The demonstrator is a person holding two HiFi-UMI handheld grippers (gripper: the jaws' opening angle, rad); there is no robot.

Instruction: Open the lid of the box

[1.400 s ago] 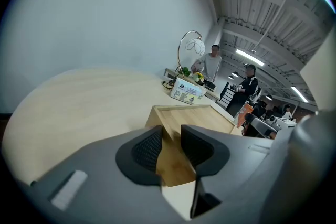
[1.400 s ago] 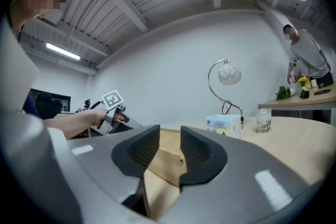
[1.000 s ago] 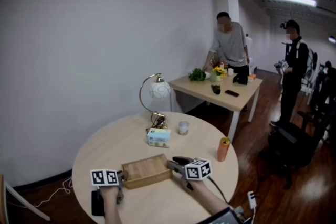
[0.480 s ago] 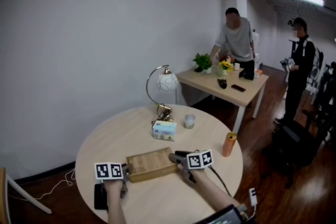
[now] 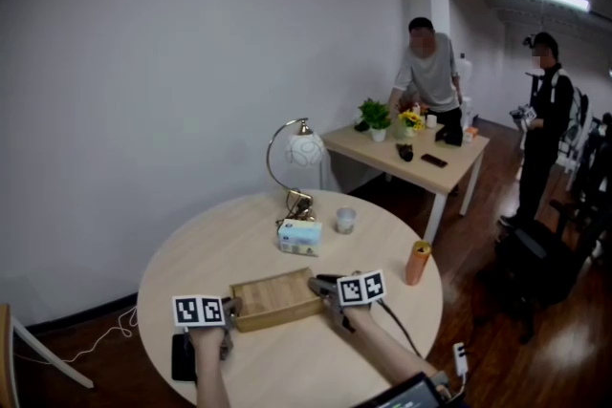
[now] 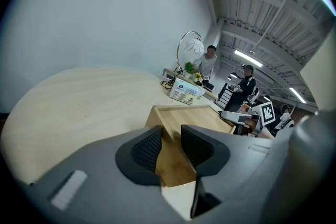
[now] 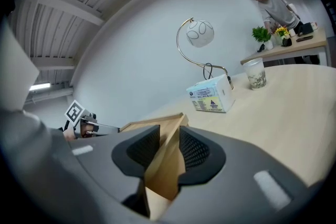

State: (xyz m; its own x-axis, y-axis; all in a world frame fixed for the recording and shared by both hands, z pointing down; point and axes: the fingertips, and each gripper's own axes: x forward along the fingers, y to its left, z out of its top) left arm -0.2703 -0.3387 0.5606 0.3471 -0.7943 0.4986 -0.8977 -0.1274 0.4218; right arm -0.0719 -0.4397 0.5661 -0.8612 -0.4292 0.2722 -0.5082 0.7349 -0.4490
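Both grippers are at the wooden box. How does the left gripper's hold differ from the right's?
The left gripper takes the box at its left end, the right gripper at its right end. The left gripper's jaws stand a little wider. The right gripper's have just been closing on a corner. The left gripper looks down onto the top, while the right gripper comes in flatter. Both have wood between the jaws.
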